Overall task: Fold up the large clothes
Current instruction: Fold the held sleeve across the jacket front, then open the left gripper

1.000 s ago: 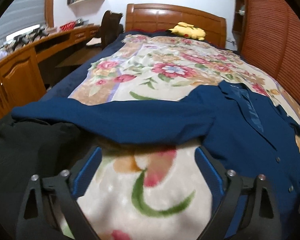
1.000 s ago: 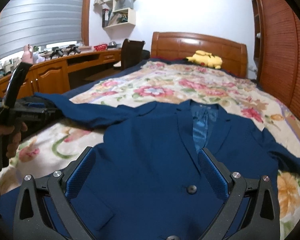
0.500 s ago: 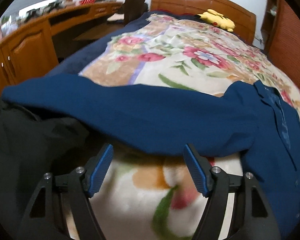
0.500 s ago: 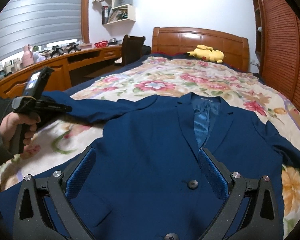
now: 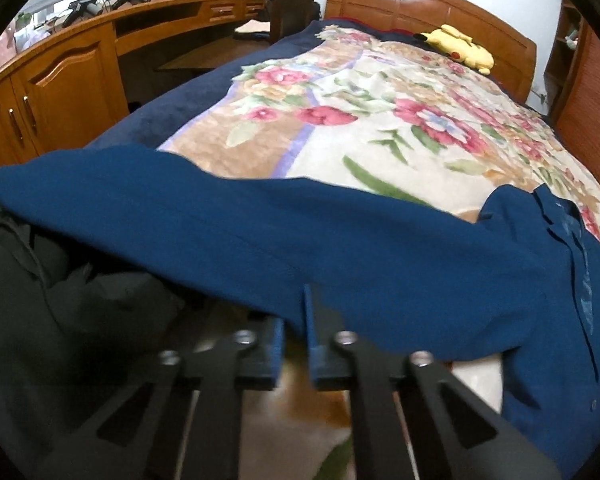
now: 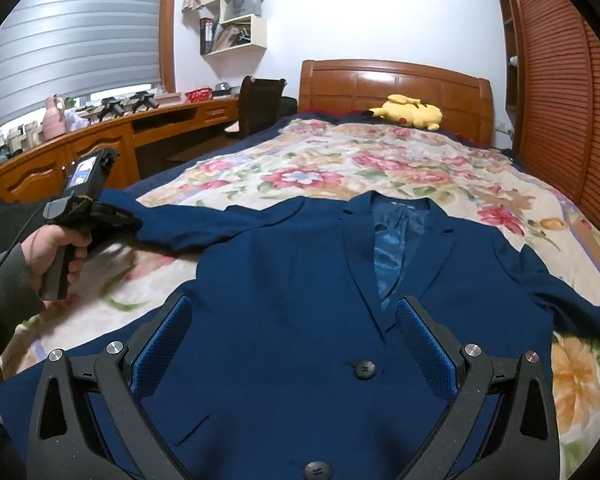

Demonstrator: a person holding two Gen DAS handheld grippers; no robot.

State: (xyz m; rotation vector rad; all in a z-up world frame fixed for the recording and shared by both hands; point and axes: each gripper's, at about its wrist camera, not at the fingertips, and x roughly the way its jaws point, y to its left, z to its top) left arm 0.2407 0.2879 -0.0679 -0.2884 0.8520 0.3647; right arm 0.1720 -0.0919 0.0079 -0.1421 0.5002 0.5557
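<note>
Pinching only the near hem of the sleeve (image 5: 260, 236), the left gripper (image 5: 294, 320) has just been closing and now clamps a thin fold, so a pull could slip it free. That sleeve reaches left from the jacket (image 6: 300, 320) on the bed (image 6: 380, 168). Over the jacket, the right gripper (image 6: 292, 332) gapes wide, holding nothing.

i can read no text from here; the label inside the jacket (image 6: 308, 320) collar is too small to make out.
</note>
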